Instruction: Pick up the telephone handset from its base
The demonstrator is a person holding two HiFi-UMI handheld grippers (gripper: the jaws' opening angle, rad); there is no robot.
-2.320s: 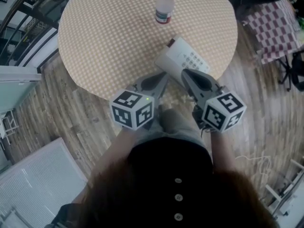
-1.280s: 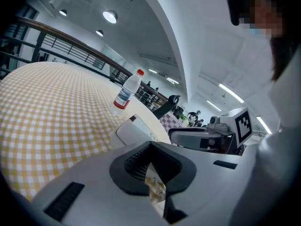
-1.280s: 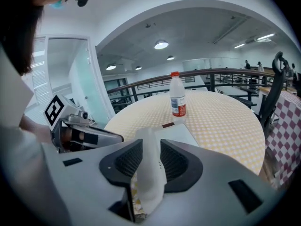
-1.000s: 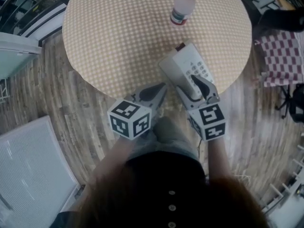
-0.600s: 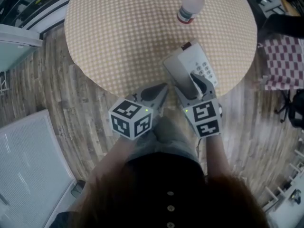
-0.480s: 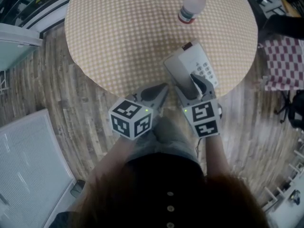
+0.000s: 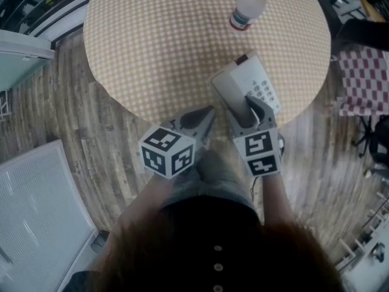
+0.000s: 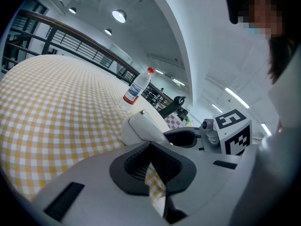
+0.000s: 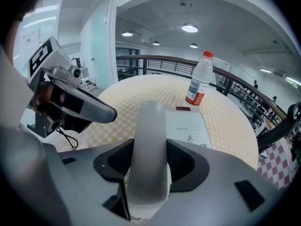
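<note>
My right tongs (image 9: 150,147) reach down over the near end of the handset (image 9: 149,126). Their jaws have just been closing, and now the dark pads lie against its two long sides with the grey bar filling the gap between them. The handset lies in its cradle on the left side of the base (image 9: 188,128), running near to far. The base sits near the near right edge of the round table (image 7: 158,47), which wears a yellow-and-white checked cloth. To the right of the handset the base has a pale panel with faint lines of print and a few small symbols, all too small for me to read. Beside it is a keypad (image 7: 264,93), its figures just as unreadable. At the far end of the base is a small dark red tag (image 9: 183,108), and I cannot make out its writing. Beyond the base a clear bottle (image 9: 198,84) stands upright with a red cap. Its label is a red band with white above it, and I cannot read the brand. My left tongs (image 8: 150,160) hang just left of the phone, off the near edge of the table, apart from it. Their jaws are drawn together to a thin slit that holds nothing, with only checked cloth showing through. The cubes (image 7: 167,152) on both tongs carry black-and-white square markers.
</note>
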